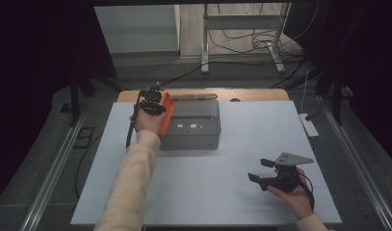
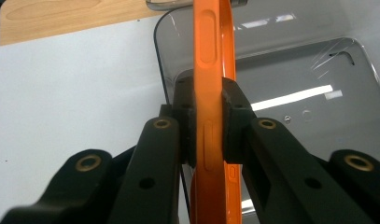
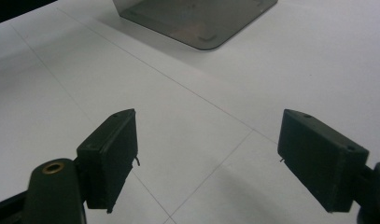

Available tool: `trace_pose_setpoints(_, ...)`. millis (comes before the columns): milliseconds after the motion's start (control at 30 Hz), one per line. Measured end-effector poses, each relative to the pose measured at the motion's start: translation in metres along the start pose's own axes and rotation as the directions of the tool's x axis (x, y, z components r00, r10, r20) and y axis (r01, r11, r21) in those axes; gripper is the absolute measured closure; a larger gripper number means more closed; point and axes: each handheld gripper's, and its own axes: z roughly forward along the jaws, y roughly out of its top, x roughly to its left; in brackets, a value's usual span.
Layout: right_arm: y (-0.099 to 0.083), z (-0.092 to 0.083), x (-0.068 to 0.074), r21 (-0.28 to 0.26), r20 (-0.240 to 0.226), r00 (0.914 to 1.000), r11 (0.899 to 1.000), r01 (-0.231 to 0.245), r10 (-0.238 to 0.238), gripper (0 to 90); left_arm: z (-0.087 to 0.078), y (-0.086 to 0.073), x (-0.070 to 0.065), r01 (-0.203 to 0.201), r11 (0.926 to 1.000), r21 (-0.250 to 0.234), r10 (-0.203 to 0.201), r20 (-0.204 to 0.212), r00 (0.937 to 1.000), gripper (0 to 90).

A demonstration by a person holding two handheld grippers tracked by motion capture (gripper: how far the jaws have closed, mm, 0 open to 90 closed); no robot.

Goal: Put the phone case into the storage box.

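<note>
My left gripper is shut on a flat orange case, held on edge above the left rim of a clear grey plastic box. In the left gripper view the orange case stands upright, clamped between both black pads, with the grey box open beneath it. My right gripper rests low over the white table at the front right, jaws wide apart. In the right gripper view its fingers have nothing between them.
The grey box's corner lies ahead in the right gripper view. A wooden strip borders the table's far edge. A white power strip lies at the right edge. A metal stand and cables sit on the floor beyond.
</note>
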Motion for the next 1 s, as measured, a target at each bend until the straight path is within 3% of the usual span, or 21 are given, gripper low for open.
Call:
trace_pose_setpoints(333, 0.0, 0.001, 0.0, 0.0, -0.002, 1.0, 1.0, -0.001, 0.001, 20.3, 0.007, -0.005, 0.005, 0.015, 0.9999, 0.006, -0.015, 0.0, 0.9999, 79.2)
trace_pose_setpoints(1000, -0.001, 0.001, 0.0, 0.005, 0.003, 1.0, 1.0, -0.001, 0.001, 20.3, 0.015, -0.007, 0.001, 0.003, 0.9999, 0.011, -0.003, 0.016, 0.9999, 79.2)
